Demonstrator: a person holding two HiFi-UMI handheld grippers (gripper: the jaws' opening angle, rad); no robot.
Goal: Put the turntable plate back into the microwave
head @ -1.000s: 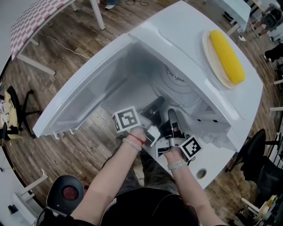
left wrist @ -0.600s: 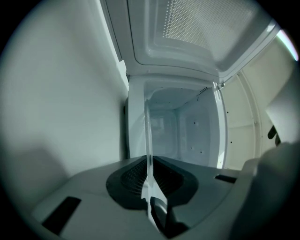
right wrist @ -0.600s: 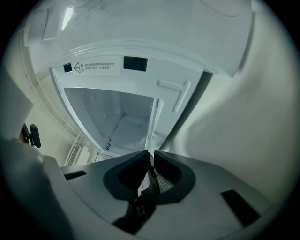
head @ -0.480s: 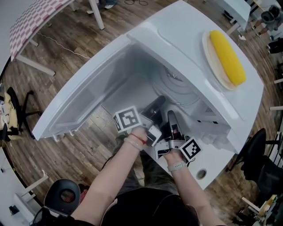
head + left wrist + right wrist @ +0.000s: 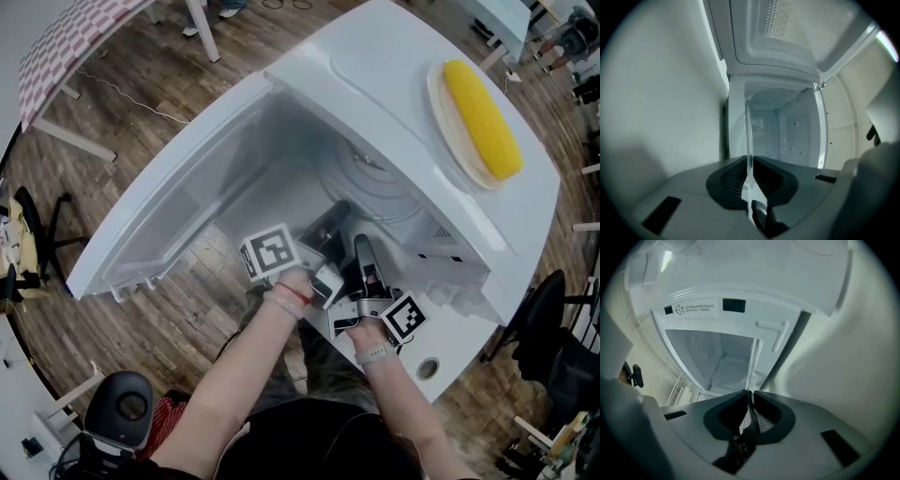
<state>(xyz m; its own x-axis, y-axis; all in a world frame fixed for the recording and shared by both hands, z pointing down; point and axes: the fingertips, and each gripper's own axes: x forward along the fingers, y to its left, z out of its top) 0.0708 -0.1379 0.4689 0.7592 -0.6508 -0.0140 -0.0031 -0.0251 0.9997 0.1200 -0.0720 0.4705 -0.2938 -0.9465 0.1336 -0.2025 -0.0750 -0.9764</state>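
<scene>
The clear glass turntable plate point(image 5: 375, 183) lies at the mouth of the white microwave point(image 5: 375, 66), with its far part inside the cavity. My left gripper point(image 5: 330, 225) is shut on the plate's near rim. Just to the right, my right gripper point(image 5: 364, 251) is shut on that rim too. In the left gripper view the plate point(image 5: 749, 136) shows edge-on as a thin clear line running from the shut gripper point(image 5: 751, 180) toward the cavity point(image 5: 783, 126). In the right gripper view the plate's edge point(image 5: 751, 376) likewise rises from the shut gripper point(image 5: 749, 409).
The microwave door point(image 5: 169, 216) hangs open to the left. A yellow corn cob point(image 5: 483, 108) lies on a plate on top of the microwave. On the wooden floor are a table with a checked cloth point(image 5: 66, 47), chairs point(image 5: 553, 347) and a round black object point(image 5: 122, 412).
Both grippers and the plate have barely shifted, staying at the cavity mouth. The round black object on the floor at lower left has moved left.
</scene>
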